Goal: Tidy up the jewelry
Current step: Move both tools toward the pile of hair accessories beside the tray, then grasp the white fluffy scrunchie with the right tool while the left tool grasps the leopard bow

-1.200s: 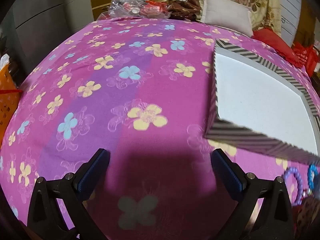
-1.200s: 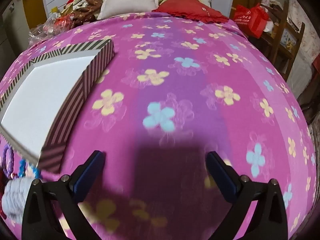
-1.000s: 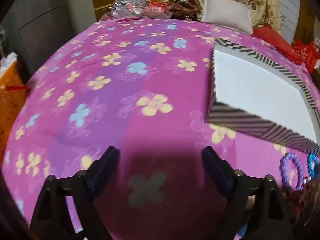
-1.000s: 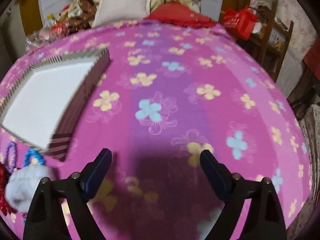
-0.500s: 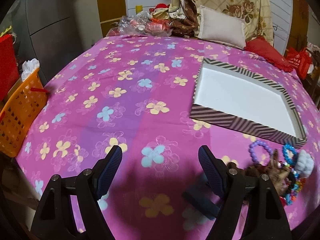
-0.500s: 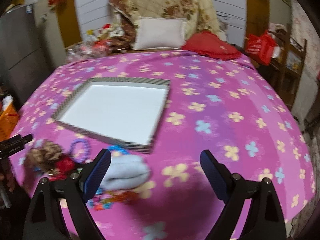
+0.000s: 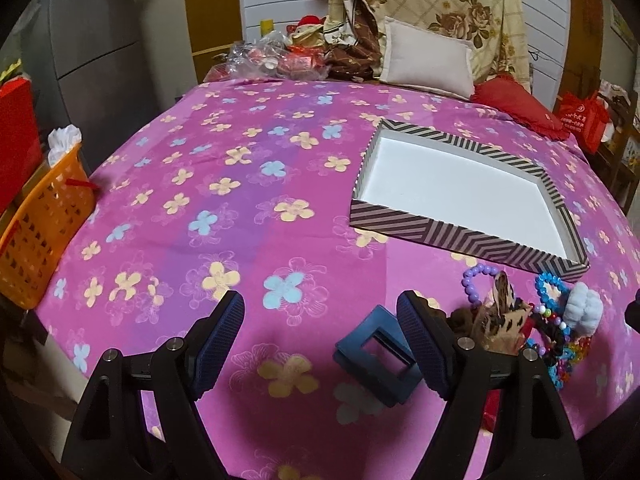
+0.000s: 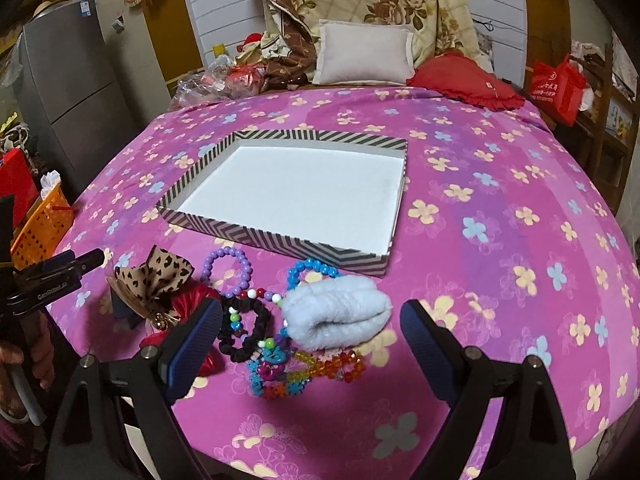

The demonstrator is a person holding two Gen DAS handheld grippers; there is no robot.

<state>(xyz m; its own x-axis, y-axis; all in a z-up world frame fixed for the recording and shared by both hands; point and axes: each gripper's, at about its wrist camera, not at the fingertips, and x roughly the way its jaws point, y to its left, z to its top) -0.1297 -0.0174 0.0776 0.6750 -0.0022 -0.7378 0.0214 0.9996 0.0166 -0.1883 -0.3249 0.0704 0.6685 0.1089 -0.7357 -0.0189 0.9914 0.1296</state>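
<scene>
Jewelry lies in a loose heap on the near part of the pink flowered bedspread (image 8: 500, 184), just in front of the striped box (image 8: 280, 240), whose white inside holds nothing. In the heap are a purple bead bracelet (image 8: 228, 270), a blue bead bracelet (image 8: 310, 270), a leopard-print bow (image 8: 154, 276), a black scrunchie (image 8: 248, 332), a fluffy pale-blue scrunchie (image 8: 336, 312) and multicoloured bead bracelets (image 8: 304, 372) nearest the camera. A dark blue square hair claw (image 7: 376, 356) lies at the left of the heap, apart from the beads.

Hanging above the near edge of the bed, the left gripper (image 7: 320, 344) has its fingers spread wide with nothing between them; the hair claw sits just inside its right finger. Over the heap, the right gripper (image 8: 310, 344) is likewise wide apart and empty. An orange basket (image 7: 40, 216) stands off the bed at far left.
</scene>
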